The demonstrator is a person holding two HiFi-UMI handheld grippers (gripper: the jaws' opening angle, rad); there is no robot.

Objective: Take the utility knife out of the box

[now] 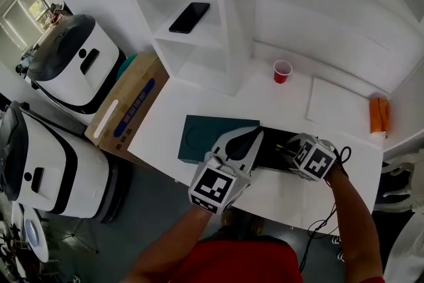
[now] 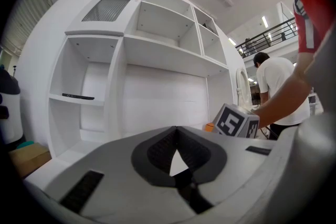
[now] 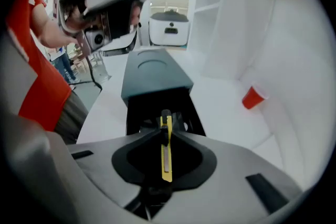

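A yellow utility knife (image 3: 166,149) stands lengthwise between the jaws of my right gripper (image 3: 166,132), which is shut on it; its tip sticks out past the fingertips. Just beyond lies the open black box (image 3: 137,113), with its dark teal lid (image 3: 155,73) further off. In the head view the box (image 1: 273,150) sits near the table's front edge, the lid (image 1: 202,132) to its left. My right gripper (image 1: 290,146) points steeply down over the box. My left gripper (image 1: 246,141) hovers level over lid and box, its jaws (image 2: 177,134) shut with nothing between them.
A red cup (image 1: 282,71) stands at the back of the white table, an orange object (image 1: 379,114) at the far right. A phone (image 1: 189,16) lies on a shelf. A cardboard box (image 1: 129,106) and white appliances (image 1: 73,63) stand left of the table.
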